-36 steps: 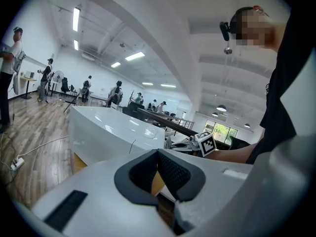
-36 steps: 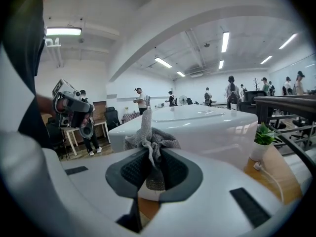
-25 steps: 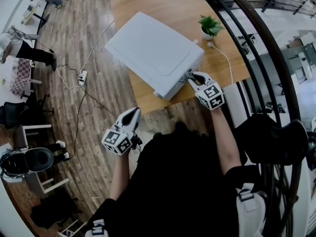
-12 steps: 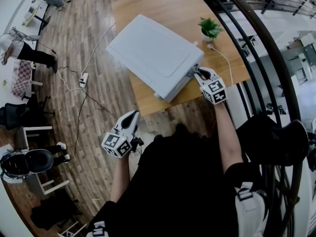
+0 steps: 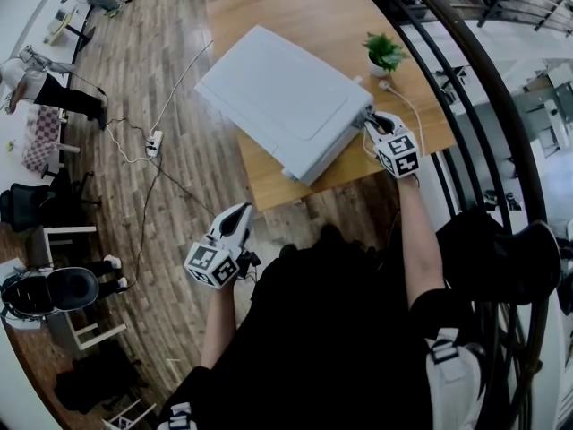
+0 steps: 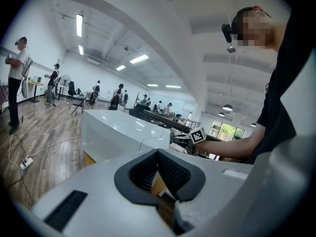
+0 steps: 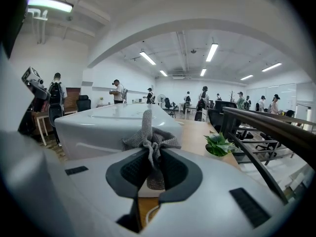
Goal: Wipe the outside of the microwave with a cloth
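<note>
The white microwave (image 5: 277, 97) lies on the wooden table (image 5: 269, 186), and it also fills the middle of the right gripper view (image 7: 108, 127). My right gripper (image 5: 374, 120) is at the microwave's near right corner, shut on a grey knitted cloth (image 7: 149, 138) that bunches up out of the jaws against the white casing. My left gripper (image 5: 242, 211) hangs off the table's near edge over the floor, well short of the microwave (image 6: 118, 132). Its jaws meet at the tips with nothing between them (image 6: 158, 152).
A small potted plant (image 5: 384, 49) stands at the table's right edge, with a white cable (image 5: 410, 101) running past it. A dark curved railing (image 5: 474, 88) is close on the right. A power strip (image 5: 150, 140) and its cords lie on the wood floor to the left.
My right gripper has slid with the cloth along the microwave's near side toward its right corner. The left gripper has barely shifted.
</note>
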{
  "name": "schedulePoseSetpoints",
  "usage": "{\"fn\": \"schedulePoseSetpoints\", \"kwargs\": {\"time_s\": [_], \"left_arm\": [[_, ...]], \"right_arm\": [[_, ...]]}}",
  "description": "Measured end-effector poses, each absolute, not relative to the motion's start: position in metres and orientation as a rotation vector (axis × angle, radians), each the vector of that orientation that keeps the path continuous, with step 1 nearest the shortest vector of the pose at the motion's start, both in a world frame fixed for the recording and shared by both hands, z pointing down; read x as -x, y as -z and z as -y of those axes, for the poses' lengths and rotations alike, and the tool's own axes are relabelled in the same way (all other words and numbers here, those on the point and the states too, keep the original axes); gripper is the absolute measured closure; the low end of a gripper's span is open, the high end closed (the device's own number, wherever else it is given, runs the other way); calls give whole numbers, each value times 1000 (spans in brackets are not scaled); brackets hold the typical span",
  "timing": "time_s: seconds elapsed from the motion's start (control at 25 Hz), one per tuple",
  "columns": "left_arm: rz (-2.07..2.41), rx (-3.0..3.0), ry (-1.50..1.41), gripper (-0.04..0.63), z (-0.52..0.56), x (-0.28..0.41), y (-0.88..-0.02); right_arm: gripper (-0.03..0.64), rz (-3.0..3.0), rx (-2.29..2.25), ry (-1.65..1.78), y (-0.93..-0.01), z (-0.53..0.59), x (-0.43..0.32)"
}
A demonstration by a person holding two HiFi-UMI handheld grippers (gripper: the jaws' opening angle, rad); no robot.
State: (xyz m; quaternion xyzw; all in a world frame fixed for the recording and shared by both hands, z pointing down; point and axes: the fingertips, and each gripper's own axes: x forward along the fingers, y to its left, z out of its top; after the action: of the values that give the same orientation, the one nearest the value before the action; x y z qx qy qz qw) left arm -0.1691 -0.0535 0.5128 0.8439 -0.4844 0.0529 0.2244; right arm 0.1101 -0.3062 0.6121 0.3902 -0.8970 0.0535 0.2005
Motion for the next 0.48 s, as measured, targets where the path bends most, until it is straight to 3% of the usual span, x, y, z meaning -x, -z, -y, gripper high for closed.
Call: {"fn": "schedulePoseSetpoints", "kwargs": {"time_s": [0.48], "left_arm": [[1339,-2322,-160,593,48,168,-514]], "right_arm": [[575,2472,-1146,-245,-622,324,-131]]}}
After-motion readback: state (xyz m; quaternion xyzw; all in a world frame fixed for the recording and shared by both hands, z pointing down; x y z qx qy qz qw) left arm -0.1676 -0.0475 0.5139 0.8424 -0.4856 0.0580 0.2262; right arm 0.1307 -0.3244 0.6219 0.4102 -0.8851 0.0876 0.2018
